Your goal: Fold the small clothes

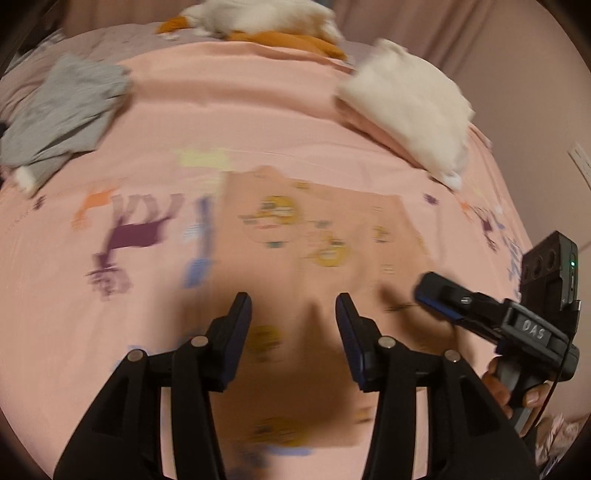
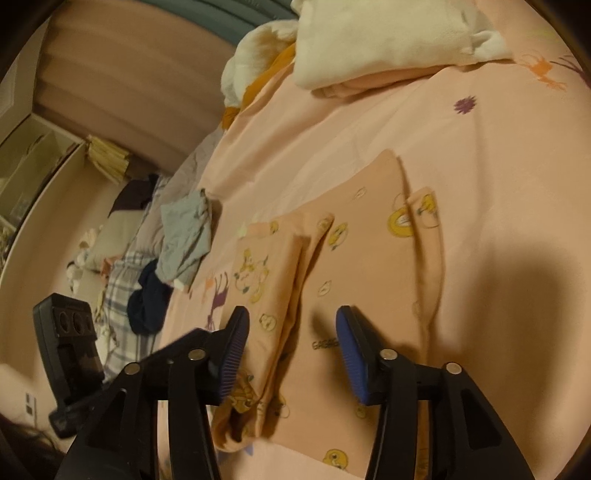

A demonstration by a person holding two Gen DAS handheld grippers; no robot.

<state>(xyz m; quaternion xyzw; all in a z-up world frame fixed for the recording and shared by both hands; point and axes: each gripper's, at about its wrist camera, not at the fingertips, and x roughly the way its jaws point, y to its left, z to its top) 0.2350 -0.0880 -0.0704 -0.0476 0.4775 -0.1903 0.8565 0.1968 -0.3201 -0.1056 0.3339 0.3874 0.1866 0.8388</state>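
Note:
A small peach garment with yellow duck prints (image 2: 362, 236) lies partly folded on the pink bedsheet (image 2: 480, 147), one side turned over the middle. It also shows blurred in the left wrist view (image 1: 314, 240). My left gripper (image 1: 293, 314) is open and empty, hovering over the garment's near part. My right gripper (image 2: 291, 328) is open and empty just above the garment's near edge. The right gripper also shows at the right of the left wrist view (image 1: 436, 295); there I cannot tell how its jaws stand.
A folded white fleece piece (image 1: 410, 107) lies at the back right on a folded pink one. A crumpled grey garment (image 1: 62, 110) lies at the back left. A white and orange plush (image 1: 258, 22) sits at the bed's far end. Dark clothes (image 2: 147, 299) lie by the bed's edge.

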